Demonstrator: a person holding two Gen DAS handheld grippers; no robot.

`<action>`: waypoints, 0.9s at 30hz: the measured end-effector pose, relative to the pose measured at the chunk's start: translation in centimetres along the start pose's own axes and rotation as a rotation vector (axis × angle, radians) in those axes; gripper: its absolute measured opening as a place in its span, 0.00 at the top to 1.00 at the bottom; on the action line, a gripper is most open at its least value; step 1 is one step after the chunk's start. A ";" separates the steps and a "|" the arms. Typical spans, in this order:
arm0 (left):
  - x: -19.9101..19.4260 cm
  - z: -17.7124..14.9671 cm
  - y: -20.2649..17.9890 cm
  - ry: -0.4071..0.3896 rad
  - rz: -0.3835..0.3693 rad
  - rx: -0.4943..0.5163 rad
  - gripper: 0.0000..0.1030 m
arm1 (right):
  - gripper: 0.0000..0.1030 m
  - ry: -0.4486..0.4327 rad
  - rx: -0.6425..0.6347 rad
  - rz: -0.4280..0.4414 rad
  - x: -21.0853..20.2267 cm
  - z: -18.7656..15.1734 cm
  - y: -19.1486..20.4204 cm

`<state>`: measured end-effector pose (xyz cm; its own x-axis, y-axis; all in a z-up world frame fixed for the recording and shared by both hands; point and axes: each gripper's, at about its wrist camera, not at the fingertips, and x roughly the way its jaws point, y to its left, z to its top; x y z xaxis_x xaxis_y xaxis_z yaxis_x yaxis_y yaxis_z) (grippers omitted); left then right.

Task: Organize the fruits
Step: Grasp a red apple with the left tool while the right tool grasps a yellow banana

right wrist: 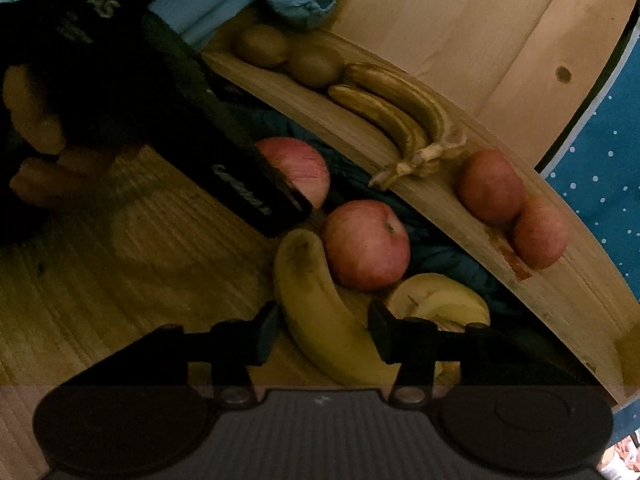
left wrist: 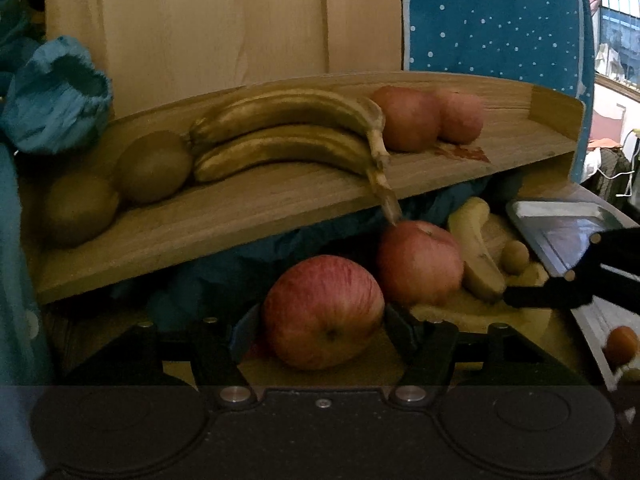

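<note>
Left wrist view looks across a ribbed wooden worktop (left wrist: 448,312) toward a raised wooden shelf (left wrist: 248,216) that stands against a pale wood panel (left wrist: 224,20), with blue white-dotted fabric (left wrist: 492,16) to the right and a window at the far right edge. On the shelf, from its left end to its right, lie two kiwis (left wrist: 152,166), a pair of browned bananas (left wrist: 288,132) and two apples (left wrist: 408,118); a crumpled blue cloth (left wrist: 56,96) sits at its left end. Below the shelf's front edge, the left gripper (left wrist: 320,324) has its fingers clamped on a striped red apple (left wrist: 324,312), with a second apple (left wrist: 418,266) just behind it. Right wrist view shows the right gripper (right wrist: 324,332) with its fingers on either side of a yellow banana (right wrist: 316,308) lying on the worktop; the right finger touches it, but whether the left one presses on it I cannot tell. A peeled banana skin (right wrist: 444,304) lies just beside.
</note>
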<state>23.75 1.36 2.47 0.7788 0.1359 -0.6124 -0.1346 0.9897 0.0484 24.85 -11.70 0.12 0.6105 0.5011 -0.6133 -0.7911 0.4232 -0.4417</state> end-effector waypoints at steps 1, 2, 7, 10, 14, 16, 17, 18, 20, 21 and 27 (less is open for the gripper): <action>-0.3 -0.2 0.1 0.001 -0.005 0.000 0.33 | 0.54 0.002 0.003 -0.005 -0.2 0.1 0.1; -0.8 -0.6 0.2 0.002 -0.014 0.000 0.33 | 0.55 0.003 0.005 -0.010 -0.3 0.2 0.2; -2.9 -2.1 1.2 0.011 -0.045 -0.007 0.33 | 0.62 0.018 0.015 -0.020 -1.1 0.6 0.6; -3.8 -2.7 1.7 0.015 -0.049 -0.013 0.33 | 0.53 0.032 0.018 0.005 -0.9 0.9 0.4; -4.5 -3.2 2.1 0.020 -0.061 -0.017 0.33 | 0.42 0.037 0.024 0.050 0.5 1.0 -0.4; -4.5 -3.2 2.2 0.018 -0.064 -0.020 0.33 | 0.38 0.035 0.062 0.093 1.1 1.1 -1.2; -4.6 -3.3 2.3 0.017 -0.066 -0.021 0.33 | 0.39 0.034 0.091 0.121 1.4 1.1 -1.8; -4.6 -3.3 2.3 0.017 -0.068 -0.023 0.33 | 0.39 0.037 0.129 0.150 1.8 1.1 -2.5; -4.7 -3.4 2.4 0.017 -0.072 -0.027 0.33 | 0.42 0.039 0.170 0.173 2.2 1.0 -3.2; -4.7 -3.4 2.4 0.017 -0.074 -0.029 0.33 | 0.43 0.039 0.173 0.175 2.1 1.0 -3.2; -6.0 -4.3 2.8 0.010 -0.085 -0.040 0.33 | 0.55 0.044 0.168 0.110 0.9 1.6 -1.3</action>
<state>16.04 3.10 2.85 0.7822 0.0510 -0.6210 -0.0928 0.9951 -0.0351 26.45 -10.56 1.23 0.5154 0.5193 -0.6817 -0.8333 0.4891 -0.2575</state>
